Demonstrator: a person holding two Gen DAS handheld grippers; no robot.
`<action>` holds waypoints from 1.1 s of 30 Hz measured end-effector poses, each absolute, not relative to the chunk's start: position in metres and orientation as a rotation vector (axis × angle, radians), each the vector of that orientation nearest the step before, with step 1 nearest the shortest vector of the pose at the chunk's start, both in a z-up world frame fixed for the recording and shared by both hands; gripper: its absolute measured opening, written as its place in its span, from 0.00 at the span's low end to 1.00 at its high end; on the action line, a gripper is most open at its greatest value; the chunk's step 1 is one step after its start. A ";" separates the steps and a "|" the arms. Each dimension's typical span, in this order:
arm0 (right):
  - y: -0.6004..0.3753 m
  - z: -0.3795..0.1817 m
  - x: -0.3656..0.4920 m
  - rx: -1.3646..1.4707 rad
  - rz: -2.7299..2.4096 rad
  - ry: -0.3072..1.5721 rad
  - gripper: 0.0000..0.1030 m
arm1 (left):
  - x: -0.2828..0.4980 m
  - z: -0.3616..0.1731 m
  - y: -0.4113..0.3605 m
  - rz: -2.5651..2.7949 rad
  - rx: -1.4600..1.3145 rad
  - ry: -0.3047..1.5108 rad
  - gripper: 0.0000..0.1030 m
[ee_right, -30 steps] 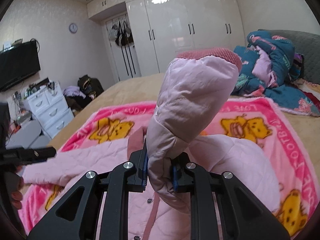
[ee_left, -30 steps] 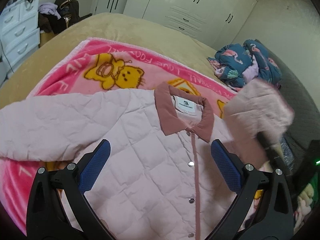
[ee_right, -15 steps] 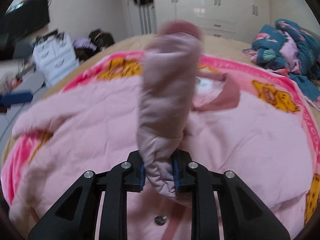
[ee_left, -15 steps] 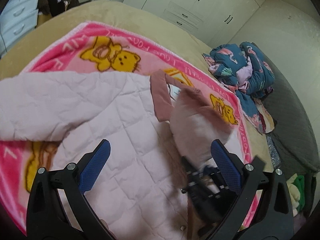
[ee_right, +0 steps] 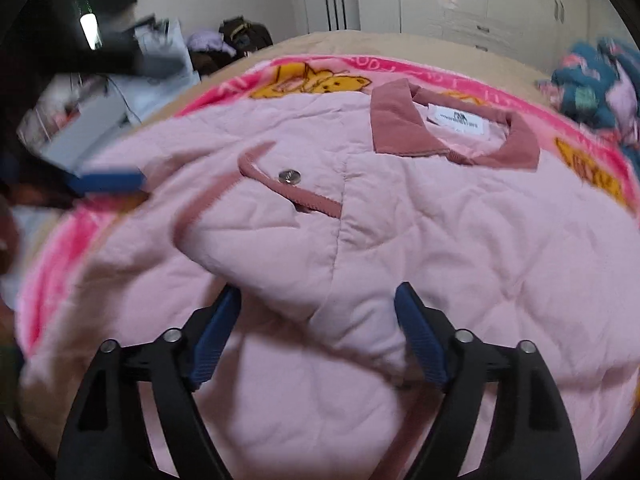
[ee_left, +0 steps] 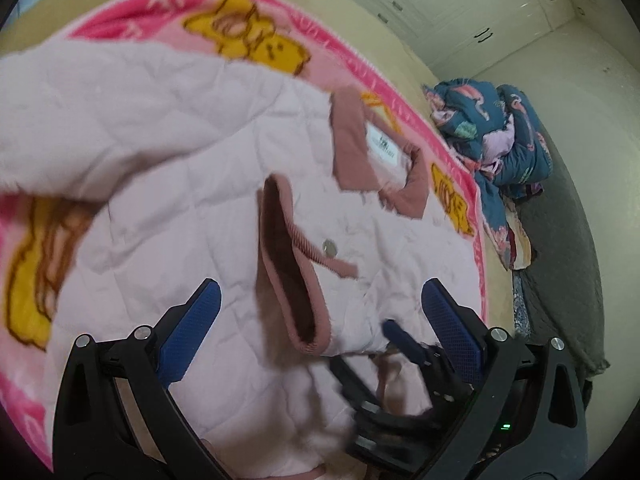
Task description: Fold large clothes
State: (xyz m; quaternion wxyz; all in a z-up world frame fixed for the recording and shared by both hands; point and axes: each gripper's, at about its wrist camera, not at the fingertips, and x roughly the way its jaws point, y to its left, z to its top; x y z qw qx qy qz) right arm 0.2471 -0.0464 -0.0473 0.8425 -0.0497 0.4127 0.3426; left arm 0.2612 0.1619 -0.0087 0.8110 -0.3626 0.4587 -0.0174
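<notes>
A pale pink quilted jacket [ee_right: 440, 232] lies face-up across a fleecy hot-pink blanket [ee_left: 360, 64] printed with yellow cartoon bears, itself spread on a tan bedcover [ee_right: 344, 42]. I see diamond stitching puffing the jacket's shell, a dusty-rose corduroy collar [ee_right: 394, 126] framing a white neck label [ee_right: 458, 119], and one sleeve [ee_right: 288, 240] folded across the chest — its ribbed rose cuff [ee_left: 292, 264] gaping open, a silver snap [ee_right: 289, 176] beside it.

My right gripper [ee_right: 320, 332] hovers with its blue textured pads spread wide on either side of the sleeve's bulge, pinching nothing. My left gripper [ee_left: 320, 332] is equally wide, over the jacket near the cuff, with the right tool's black frame blurred beneath it.

A crumpled teal floral quilt [ee_left: 500, 128] is heaped at the bed's far edge — glossy white wardrobe doors [ee_left: 460, 12] stand behind.
</notes>
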 end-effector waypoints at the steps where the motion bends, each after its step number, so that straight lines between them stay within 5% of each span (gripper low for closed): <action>1: -0.053 -0.043 0.246 -0.076 0.722 0.874 0.78 | 0.261 -0.014 0.161 -0.041 -0.785 0.994 0.91; 15: -0.219 -0.015 0.234 0.160 0.382 0.822 0.79 | 0.280 -0.051 0.117 -0.062 -0.757 1.089 0.91; 23: -0.266 -0.013 0.226 0.178 0.260 0.799 0.79 | 0.281 -0.042 0.108 0.003 -0.614 1.067 0.47; 33: -0.275 -0.025 0.224 0.218 0.224 0.816 0.79 | 0.290 -0.017 0.110 -0.030 -0.513 1.013 0.23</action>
